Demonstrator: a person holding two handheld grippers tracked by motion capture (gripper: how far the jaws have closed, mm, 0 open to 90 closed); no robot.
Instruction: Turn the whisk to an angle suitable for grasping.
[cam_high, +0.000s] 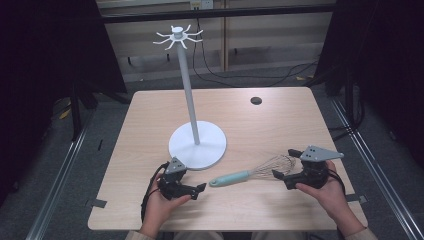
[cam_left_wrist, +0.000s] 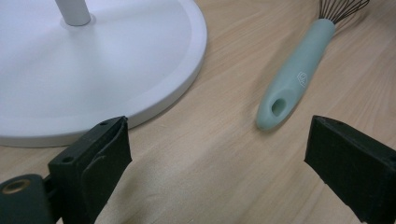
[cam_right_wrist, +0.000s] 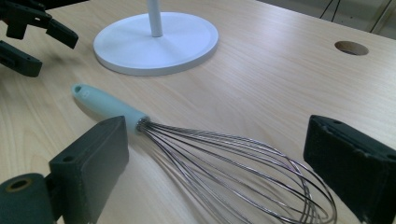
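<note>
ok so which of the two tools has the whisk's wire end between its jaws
The right tool: its open jaws straddle the wire loops of the whisk. The left tool, also open, sits just short of the handle tip, touching nothing.

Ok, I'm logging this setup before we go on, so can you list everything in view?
whisk: one, mint-green handle with metal wires, lying flat on the table's near side, between the two grippers, handle end toward the left one
stand: one, white, round base on the table's near middle, tall pole with hooks at the top
table: one, light wood, with a dark round hole near the far right edge
cables: several, black, on the floor behind the table
left gripper: one, black, jaws open, near the handle's end, not touching it
right gripper: one, black, jaws open on either side of the whisk's wires
hands: two, one holding each gripper
</note>
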